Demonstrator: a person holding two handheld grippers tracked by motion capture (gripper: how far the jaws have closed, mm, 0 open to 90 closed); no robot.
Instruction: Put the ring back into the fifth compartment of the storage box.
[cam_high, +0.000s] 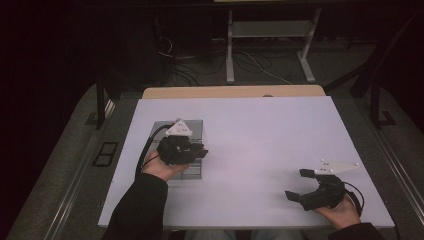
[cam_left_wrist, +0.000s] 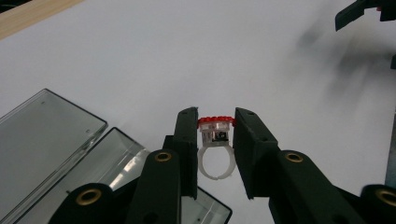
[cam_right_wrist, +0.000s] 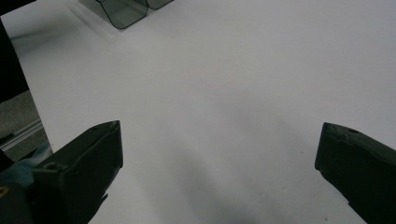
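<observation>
A dim room, a white table (cam_high: 260, 130), and the left gripper (cam_left_wrist: 215, 135) had its jaws clamped on a toy ring (cam_left_wrist: 215, 148), red top facing far, above the smoky tray (cam_left_wrist: 46, 140) at left. The right gripper (cam_right_wrist: 219, 154) sat near right, jaws wide and empty.

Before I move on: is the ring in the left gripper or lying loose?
In it: the left gripper is shut on the ring, off the table.

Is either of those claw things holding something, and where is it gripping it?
The left gripper pinches a small clear plastic ring with a red top, clamped at the sides of its top. The right gripper is open and holds nothing.
</observation>
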